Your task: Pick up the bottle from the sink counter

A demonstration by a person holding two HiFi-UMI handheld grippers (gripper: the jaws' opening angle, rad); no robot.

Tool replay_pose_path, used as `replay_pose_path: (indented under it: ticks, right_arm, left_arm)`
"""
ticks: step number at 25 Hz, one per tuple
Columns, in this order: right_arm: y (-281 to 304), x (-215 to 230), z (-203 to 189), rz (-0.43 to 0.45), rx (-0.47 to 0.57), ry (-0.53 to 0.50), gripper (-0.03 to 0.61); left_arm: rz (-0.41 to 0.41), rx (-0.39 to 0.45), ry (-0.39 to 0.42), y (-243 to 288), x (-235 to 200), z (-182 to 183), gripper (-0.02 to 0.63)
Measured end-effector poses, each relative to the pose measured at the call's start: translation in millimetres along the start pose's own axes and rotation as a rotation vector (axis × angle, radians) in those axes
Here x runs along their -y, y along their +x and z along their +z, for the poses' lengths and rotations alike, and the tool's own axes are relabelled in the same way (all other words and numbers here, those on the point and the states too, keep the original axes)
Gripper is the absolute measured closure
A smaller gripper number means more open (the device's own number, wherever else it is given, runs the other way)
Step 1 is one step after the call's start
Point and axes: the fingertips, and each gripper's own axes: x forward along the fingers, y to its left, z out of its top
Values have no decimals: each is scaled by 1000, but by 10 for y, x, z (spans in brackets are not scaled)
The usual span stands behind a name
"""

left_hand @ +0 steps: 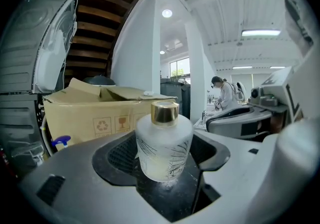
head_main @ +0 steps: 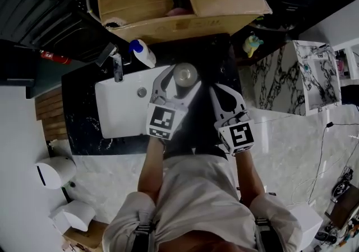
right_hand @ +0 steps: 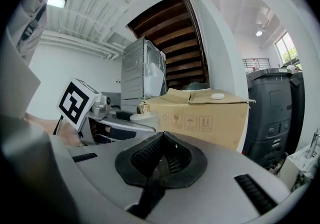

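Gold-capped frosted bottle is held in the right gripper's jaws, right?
No: the bottle is held in the jaws of the left gripper, as the left gripper view shows. The right gripper has its jaws together on nothing.

Ahead of the left gripper point(left_hand: 167, 149) a brown cardboard box point(left_hand: 90, 118) stands under the slatted wooden underside of a staircase point(left_hand: 95, 33). To its right, a white pillar point(left_hand: 197, 68) rises to a white ceiling with a round lamp point(left_hand: 167, 13) and a strip light point(left_hand: 260, 33) lit, and a bright window point(left_hand: 180, 68) shows far beyond. Right of the right gripper point(head_main: 217, 92), pale glossy marble floor point(head_main: 291, 150) spreads out.
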Motion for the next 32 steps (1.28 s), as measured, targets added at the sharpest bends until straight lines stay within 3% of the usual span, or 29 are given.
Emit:
replay_pose_path:
  ticks: [13,32]
  right_arm:
    - [-340,-250,543,-98,64,-40,581]
    - [-406,-682,764,-72,84,-53,583]
  left_arm:
    - [-77,72,29,-538,88,382,298]
    - [-80,103,26,-1110,80,534,297]
